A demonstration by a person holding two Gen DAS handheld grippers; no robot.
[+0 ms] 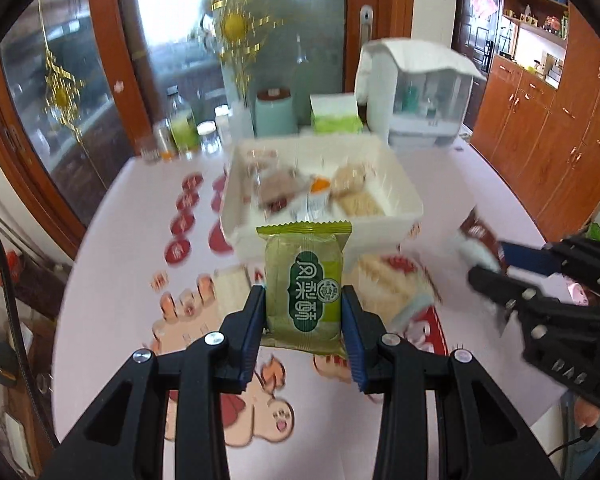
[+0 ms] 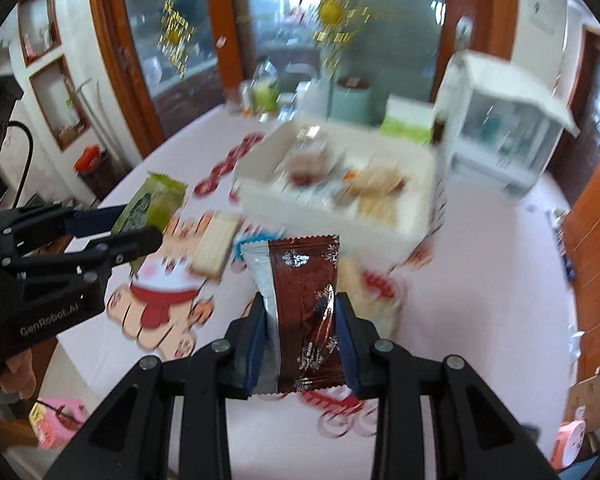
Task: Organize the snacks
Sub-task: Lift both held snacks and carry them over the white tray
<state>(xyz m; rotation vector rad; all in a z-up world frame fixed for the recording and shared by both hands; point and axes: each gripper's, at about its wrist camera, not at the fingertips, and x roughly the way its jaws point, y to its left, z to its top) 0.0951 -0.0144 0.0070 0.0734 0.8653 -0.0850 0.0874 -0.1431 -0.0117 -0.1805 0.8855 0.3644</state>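
A green snack packet (image 1: pixel 304 284) stands upright above the table, and my left gripper (image 1: pixel 302 298) is shut on its lower half. My right gripper (image 2: pixel 300 304) is shut on a brown and silver snack packet (image 2: pixel 304 300), also lifted off the table. Ahead of both sits a white open box (image 1: pixel 380 236) with several wrapped snacks inside. In the right wrist view the left gripper (image 2: pixel 142 222) shows at the left with the green packet (image 2: pixel 156 200). In the left wrist view the right gripper (image 1: pixel 486 262) shows at the right, its packet (image 1: pixel 474 240) blurred.
Pale wafer packets (image 2: pixel 216 248) (image 1: pixel 388 284) lie on the pink cartoon-print tablecloth (image 1: pixel 112 248) in front of the box. Behind the box stand a mint canister (image 1: pixel 274 114), a green and white carton (image 1: pixel 336 118), jars, and a white lidded organiser (image 1: pixel 420 92). Wooden cupboards (image 1: pixel 540 128) line the right.
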